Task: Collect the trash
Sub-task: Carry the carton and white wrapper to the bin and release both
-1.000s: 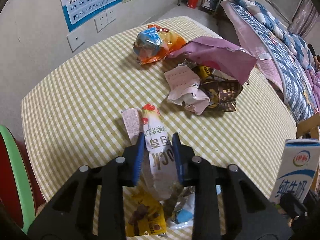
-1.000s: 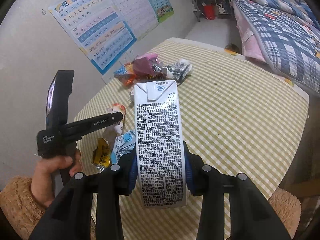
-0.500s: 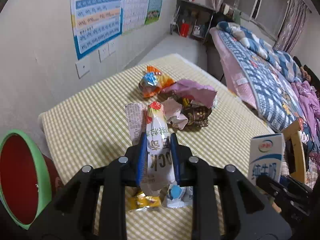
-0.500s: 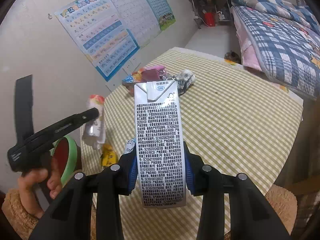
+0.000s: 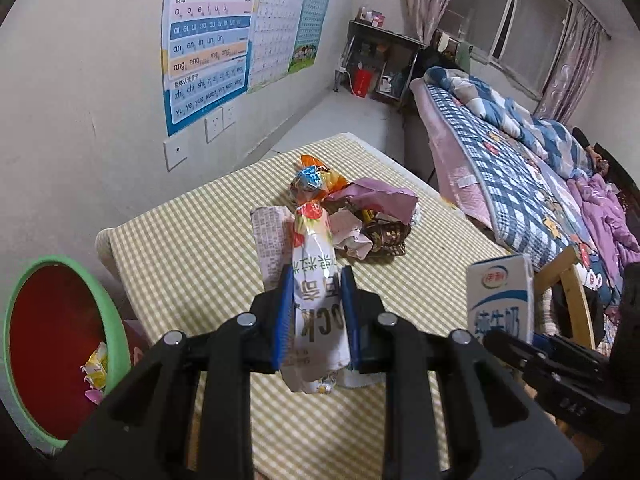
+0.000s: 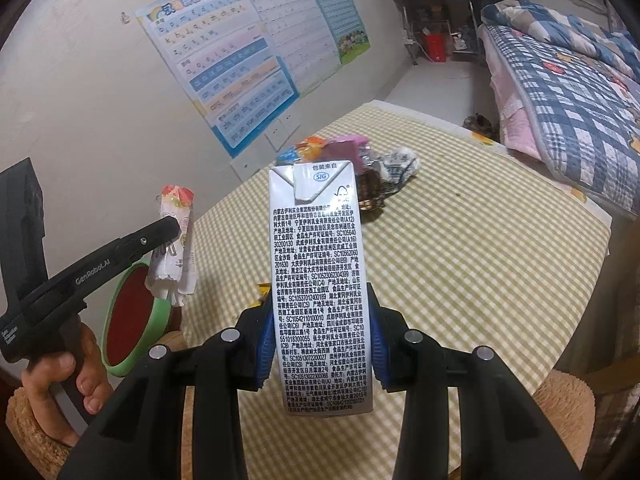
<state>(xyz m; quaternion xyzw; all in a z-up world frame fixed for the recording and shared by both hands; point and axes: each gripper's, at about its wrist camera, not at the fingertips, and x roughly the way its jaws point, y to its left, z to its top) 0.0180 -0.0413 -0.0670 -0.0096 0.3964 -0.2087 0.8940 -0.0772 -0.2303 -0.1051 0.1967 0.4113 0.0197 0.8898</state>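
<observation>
My left gripper (image 5: 314, 276) is shut on a white snack wrapper (image 5: 314, 264) with a red and orange end, held in the air above the checked table (image 5: 200, 248). From the right wrist view the same wrapper (image 6: 176, 236) hangs left of the table, near the bin. My right gripper (image 6: 320, 300) is shut on a white milk carton (image 6: 318, 280), upright, its printed side toward the camera; that carton (image 5: 500, 300) also shows at the right in the left wrist view. A green-rimmed red bin (image 5: 52, 344) stands at the lower left with scraps inside.
A heap of wrappers (image 5: 360, 212) lies at the far middle of the table, orange, purple, brown and pink. A small yellow wrapper (image 6: 264, 290) peeks out behind the carton. A bed (image 5: 520, 168) runs along the right. Posters (image 5: 208, 40) hang on the left wall.
My left gripper has lifted the white wrapper off the table and drawn back toward the bin side, so more of the bin shows. My right gripper rose slightly with the carton.
</observation>
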